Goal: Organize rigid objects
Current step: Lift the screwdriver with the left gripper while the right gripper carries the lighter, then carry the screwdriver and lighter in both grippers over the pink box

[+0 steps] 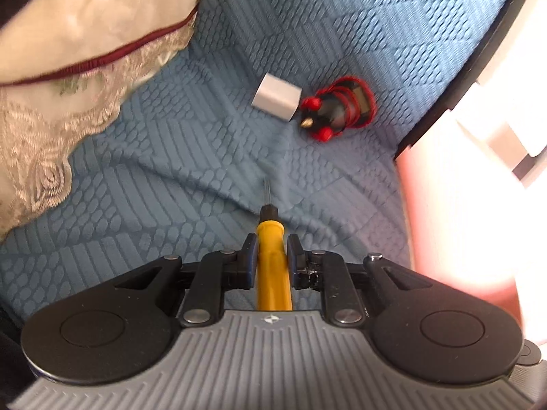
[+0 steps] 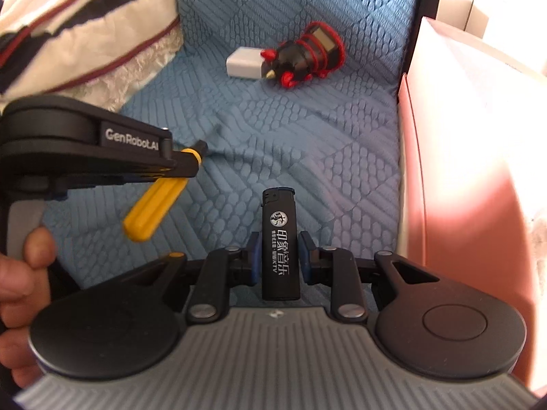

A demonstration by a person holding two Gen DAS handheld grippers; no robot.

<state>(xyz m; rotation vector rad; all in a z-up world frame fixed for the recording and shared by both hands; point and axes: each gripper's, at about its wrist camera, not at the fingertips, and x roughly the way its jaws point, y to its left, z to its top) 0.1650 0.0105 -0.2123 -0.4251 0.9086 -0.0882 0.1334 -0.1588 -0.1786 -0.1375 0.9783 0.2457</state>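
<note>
Yellow plastic makes up the ribbed handle of the screwdriver (image 1: 273, 259), with a black collar and a thin steel shaft in front, the shaft blurred. We see its long axis run straight ahead along the left gripper (image 1: 272, 246), tip pointing away and down toward the blue textured cover (image 1: 191, 177). The handle sits between the two fingers (image 1: 249, 251), which are clenched on its sides; from the right wrist view the butt end sticks out behind and below them.

Our right gripper (image 2: 279, 249) is clamped on a black lighter (image 2: 280, 242) with white print on its side. It stands lengthwise between the blue-padded fingers (image 2: 253, 249), head pointing forward past the tips, base back toward the gripper body.

Further ahead on the cover lie a white charger block (image 2: 243, 61) and a black spool wound with red cable (image 2: 307, 51), touching each other. A patterned cushion with lace trim (image 1: 68, 68) fills the left side, and a pink box (image 2: 461, 177) stands along the right edge. A hand (image 2: 20, 294) holds the left gripper's grip.
</note>
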